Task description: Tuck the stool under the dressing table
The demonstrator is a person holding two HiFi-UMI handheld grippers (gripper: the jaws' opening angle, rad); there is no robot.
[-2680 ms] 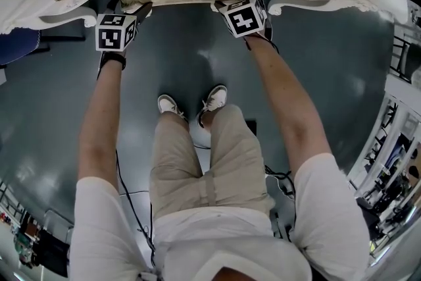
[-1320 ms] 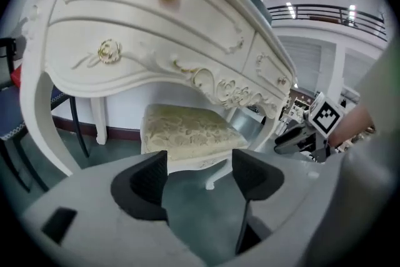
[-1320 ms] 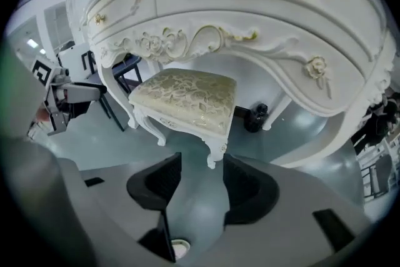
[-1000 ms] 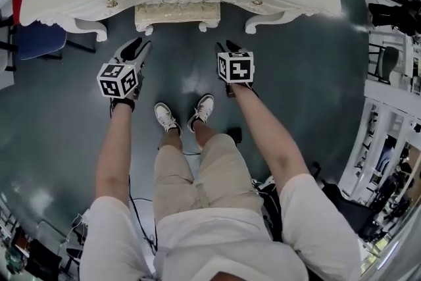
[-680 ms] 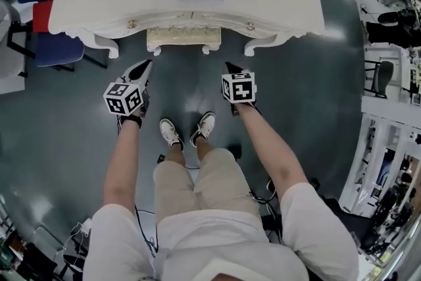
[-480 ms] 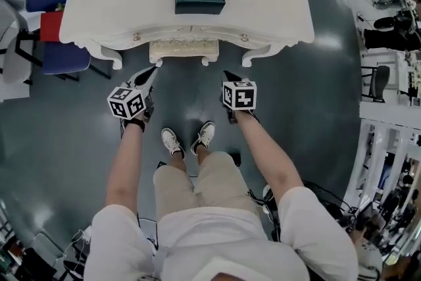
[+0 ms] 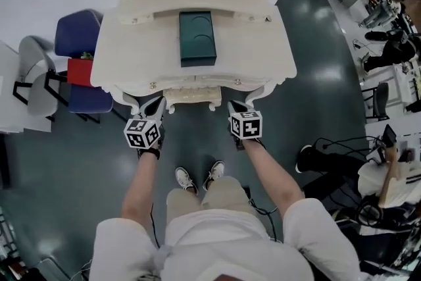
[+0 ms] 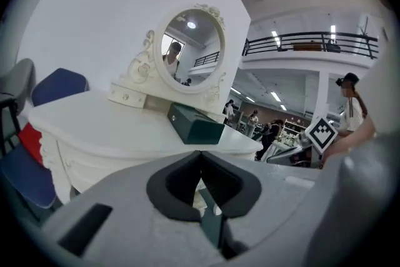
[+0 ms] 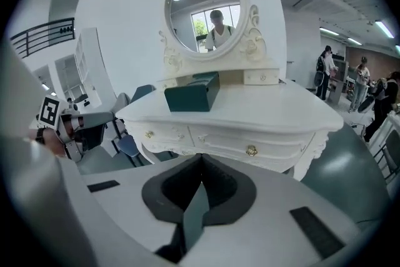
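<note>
The stool [image 7: 193, 97] sits pushed in under the surface [image 7: 131, 49] of the dressing table, between its front legs, with only its front edge showing. The left gripper [image 7: 158, 102] and right gripper [image 7: 235, 106] hang in front of the table edge, off the stool, jaws together and empty. The tuck looks done; any last nudge should press both sides evenly to keep it square.

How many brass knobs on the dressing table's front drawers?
2: a left knob and a right knob on the front of the dressing table, as the right gripper view shows them. None looks hidden.
</note>
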